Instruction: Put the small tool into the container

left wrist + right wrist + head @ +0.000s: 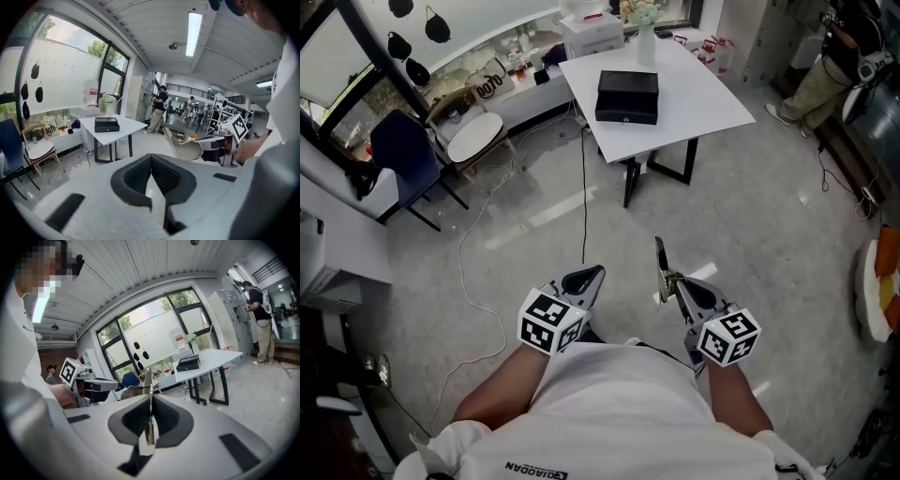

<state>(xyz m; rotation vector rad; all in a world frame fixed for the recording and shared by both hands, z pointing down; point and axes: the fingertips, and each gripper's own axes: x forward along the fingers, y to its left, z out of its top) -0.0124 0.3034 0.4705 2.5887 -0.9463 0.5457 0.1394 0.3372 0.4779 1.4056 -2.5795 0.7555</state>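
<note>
A black box (627, 97) lies shut on a white table (712, 103) well ahead of me across the grey floor; it also shows in the left gripper view (107, 124) and the right gripper view (188, 363). My right gripper (675, 286) is shut on a small tool, a thin metal blade (661, 258) that sticks up past its fingertips (148, 380). My left gripper (591, 274) is beside it at the same height, its jaws closed to a point with nothing between them. Both are held out in front of my body, far from the table.
A blue chair (405, 150) and a white-seated chair (475, 137) stand left of the table. A black cable (584, 178) and a white cable (469, 281) trail over the floor. A vase of flowers (645, 28) stands on the table. A person (825, 70) stands at the far right.
</note>
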